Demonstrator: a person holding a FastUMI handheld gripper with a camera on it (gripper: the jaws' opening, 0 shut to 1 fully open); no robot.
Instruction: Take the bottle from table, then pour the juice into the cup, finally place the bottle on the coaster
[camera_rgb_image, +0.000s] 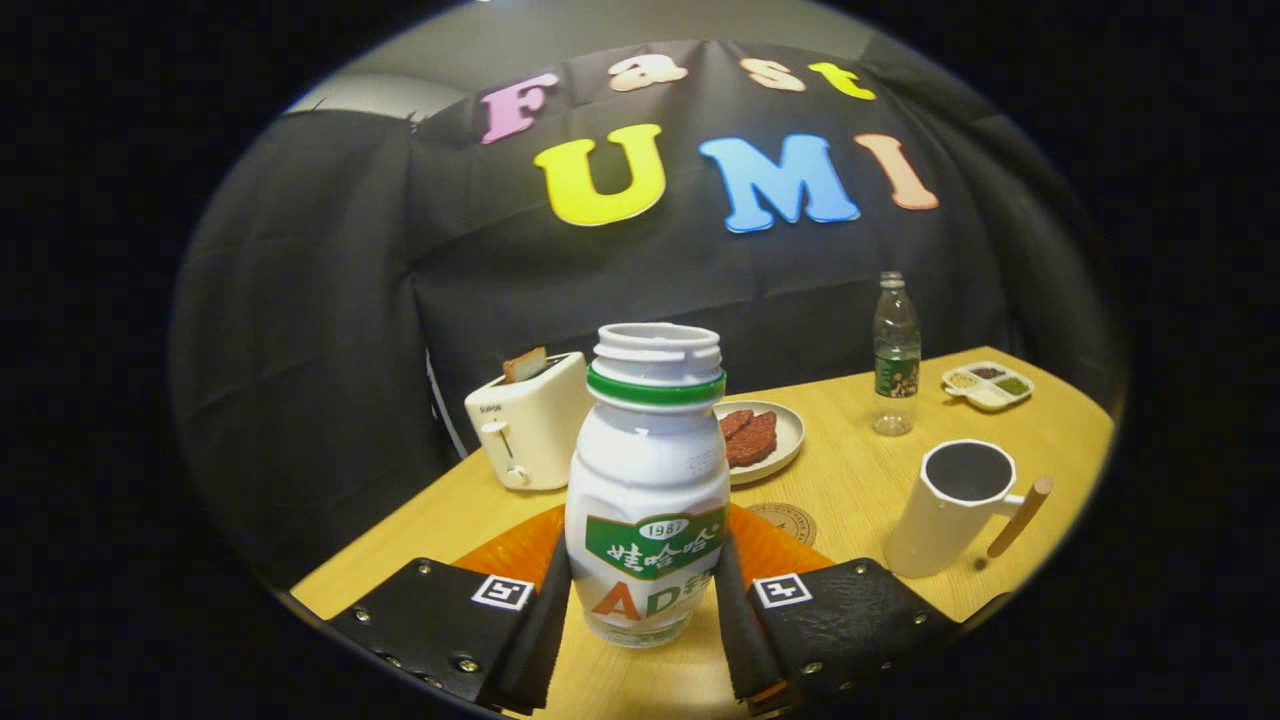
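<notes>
A white juice bottle (647, 470) with a green neck ring and no cap stands upright between my fingers. My gripper (645, 605) is shut on the bottle, with a black finger pressed against each side of its lower body. I cannot tell whether its base rests on the wooden table (860, 470) or hangs just above it. The white cup (950, 510) with a wooden handle stands ahead of the right finger, open mouth up and dark inside. A round brown coaster (790, 520) lies flat just beyond the right finger, between bottle and cup, partly hidden.
An orange plate (510, 550) lies behind the bottle. Farther back stand a cream toaster (530, 425) holding a slice of bread, a plate of dark red meat (760, 438), a clear water bottle (896, 355) and a small divided dish (988, 385).
</notes>
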